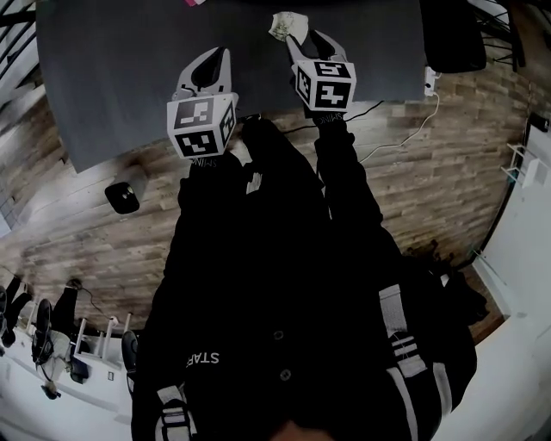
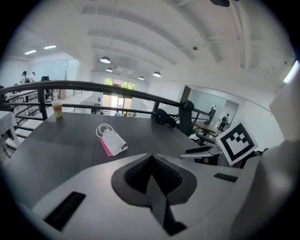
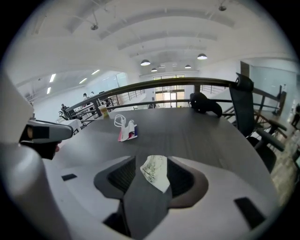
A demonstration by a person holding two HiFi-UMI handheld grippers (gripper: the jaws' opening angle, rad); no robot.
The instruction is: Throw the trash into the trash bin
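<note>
A crumpled white paper scrap (image 1: 287, 24) with dark print lies on the dark grey table (image 1: 120, 77), near its right part. My right gripper (image 1: 303, 40) reaches down over the table's near edge. In the right gripper view the paper scrap (image 3: 154, 171) sits between the jaws of the right gripper (image 3: 152, 164), which stand apart with a thin gap on the left side. My left gripper (image 1: 215, 55) hovers to its left over the bare table. In the left gripper view the left gripper (image 2: 151, 155) is shut with nothing in it.
A white face mask on a pink slip (image 2: 111, 139) (image 3: 125, 130) lies farther out on the table. A drink cup (image 2: 57, 108) and a black object (image 3: 206, 104) stand by the far railing. A black chair (image 1: 452, 34) and a white power strip (image 1: 429, 80) are at the table's right.
</note>
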